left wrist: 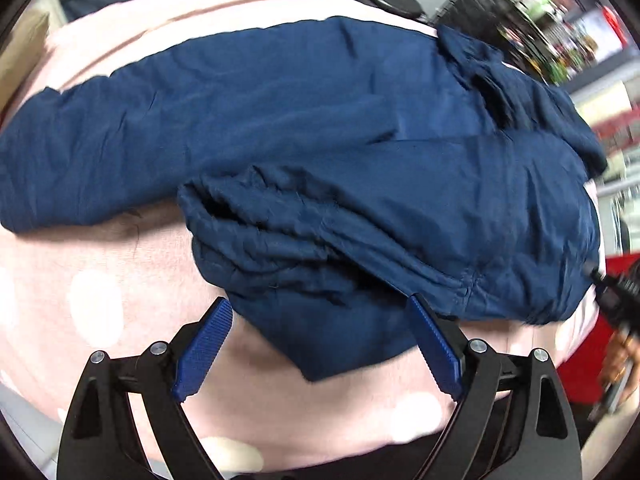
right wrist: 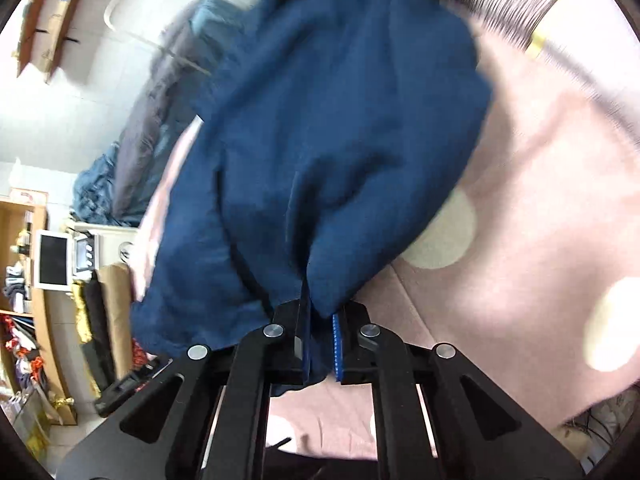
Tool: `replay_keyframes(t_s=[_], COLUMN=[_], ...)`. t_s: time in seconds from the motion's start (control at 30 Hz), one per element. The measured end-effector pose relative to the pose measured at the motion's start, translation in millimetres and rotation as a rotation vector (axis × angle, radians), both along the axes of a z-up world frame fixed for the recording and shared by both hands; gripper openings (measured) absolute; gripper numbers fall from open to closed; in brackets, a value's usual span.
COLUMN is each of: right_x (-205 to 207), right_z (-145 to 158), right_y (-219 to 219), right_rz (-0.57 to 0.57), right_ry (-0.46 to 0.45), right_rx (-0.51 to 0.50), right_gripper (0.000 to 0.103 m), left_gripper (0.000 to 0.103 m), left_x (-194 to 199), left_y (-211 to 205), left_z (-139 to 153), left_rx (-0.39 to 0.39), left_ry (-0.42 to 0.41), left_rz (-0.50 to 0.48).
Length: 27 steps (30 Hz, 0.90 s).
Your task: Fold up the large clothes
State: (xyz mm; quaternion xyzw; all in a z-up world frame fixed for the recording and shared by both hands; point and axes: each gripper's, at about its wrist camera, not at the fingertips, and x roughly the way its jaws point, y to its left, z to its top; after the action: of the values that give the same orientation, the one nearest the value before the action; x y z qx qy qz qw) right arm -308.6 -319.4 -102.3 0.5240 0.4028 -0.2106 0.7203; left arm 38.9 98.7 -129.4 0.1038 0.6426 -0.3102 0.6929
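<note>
While the right gripper (right wrist: 320, 336) pinches blurred navy garment (right wrist: 320, 140), left gripper (left wrist: 320, 312) gapes wide.

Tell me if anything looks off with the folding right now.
Somewhat. The navy garment lies rumpled on the pink spotted cover, with a bunched, wrinkled fold near the open left gripper. The right gripper pinches one edge. Nothing looks torn.

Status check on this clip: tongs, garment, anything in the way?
Left tongs open over the shirt hem. Right tongs shut on blue shirt, lifting it. Pink blanket underneath, no obstruction.
</note>
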Motion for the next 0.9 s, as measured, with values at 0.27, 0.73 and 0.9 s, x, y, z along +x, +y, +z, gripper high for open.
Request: replay_keyframes(t_s=[0.27,0.73,0.9], right_x=[-73.5,-85.8,-59.4], right_z=[78.0,22.6,51.3], right_y=[-39.0,-51.9,-22.5], right_rz=[-0.117,0.052,0.169], right_ry=[0.090,0.823,0.906], right_rx=[-0.235,-0.422,-0.707], right_gripper=[0.007,0.018,0.065], left_gripper=[0.087,0.087,0.087], left_x=[-25.1,-55.3,-79.2], left_y=[20.8,-19.8,-56.2], left_z=[25.9,8.2,1.2], left_rx=[-0.025,-0.070,-0.015], left_ry=[0.014,0.022,-0.063], left_rz=[-0.085,-0.161,-0.229])
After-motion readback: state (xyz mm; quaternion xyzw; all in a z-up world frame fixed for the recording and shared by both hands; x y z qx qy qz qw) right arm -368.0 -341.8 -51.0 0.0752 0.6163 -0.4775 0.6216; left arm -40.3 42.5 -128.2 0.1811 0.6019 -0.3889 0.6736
